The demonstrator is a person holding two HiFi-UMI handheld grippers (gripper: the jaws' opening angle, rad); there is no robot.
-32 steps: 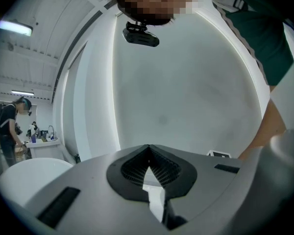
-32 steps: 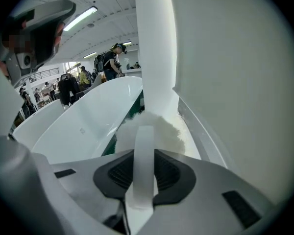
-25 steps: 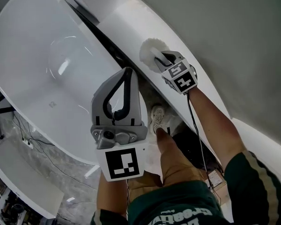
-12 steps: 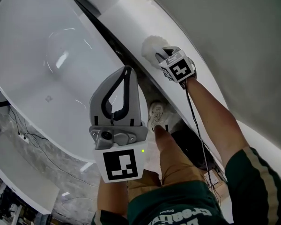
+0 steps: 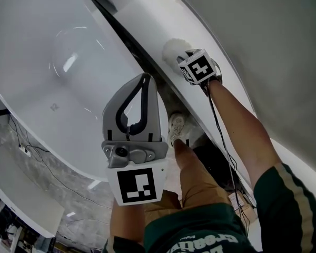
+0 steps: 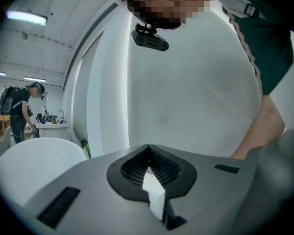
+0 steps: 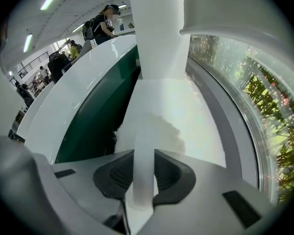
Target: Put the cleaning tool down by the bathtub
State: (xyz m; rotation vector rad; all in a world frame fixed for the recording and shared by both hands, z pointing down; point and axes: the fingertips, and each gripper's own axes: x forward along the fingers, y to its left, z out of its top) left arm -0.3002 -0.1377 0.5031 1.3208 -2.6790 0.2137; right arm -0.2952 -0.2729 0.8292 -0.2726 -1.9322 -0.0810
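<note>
Right gripper view: right gripper (image 7: 143, 173) clamps the smooth handle of a fluffy white brush (image 7: 154, 129) at the glossy bathtub (image 7: 198, 114) rim; left gripper (image 6: 148, 153) closed, empty.

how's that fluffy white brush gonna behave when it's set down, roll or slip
Probably light: the right gripper holds the brush by its thin handle alone. The fluffy head likely squashes and resists rolling. It may slide on the glossy ledge.
</note>
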